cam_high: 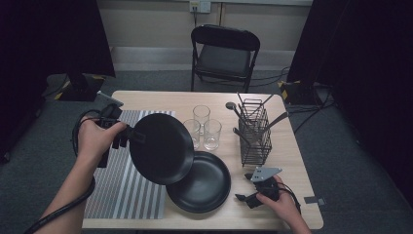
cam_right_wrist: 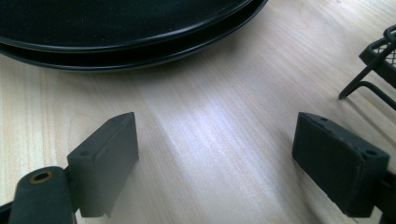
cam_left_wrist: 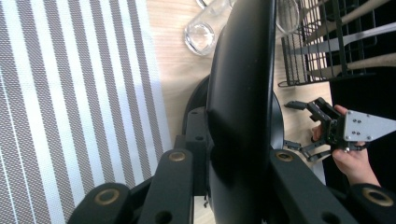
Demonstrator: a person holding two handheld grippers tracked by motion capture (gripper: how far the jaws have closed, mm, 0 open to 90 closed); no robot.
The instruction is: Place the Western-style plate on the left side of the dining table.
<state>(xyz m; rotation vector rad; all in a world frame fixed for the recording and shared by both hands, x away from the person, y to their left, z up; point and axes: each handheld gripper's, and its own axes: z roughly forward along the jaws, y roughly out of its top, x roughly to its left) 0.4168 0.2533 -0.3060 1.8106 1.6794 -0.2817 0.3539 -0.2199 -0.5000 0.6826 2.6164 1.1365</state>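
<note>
Left gripper clamps rim of black plate, tilted above stacked plates near striped placemat. Right gripper rests released on worktop. Keep grip firm, level plate, avoid glasses.

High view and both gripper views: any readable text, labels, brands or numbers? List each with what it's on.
None readable in any view.
The raised plate, the plate on the table, the glasses, the wire caddy and the striped mat carry no print.
The grey plate on the right gripper shows only screw holes.
The wall socket is too small to tell any marking.
</note>
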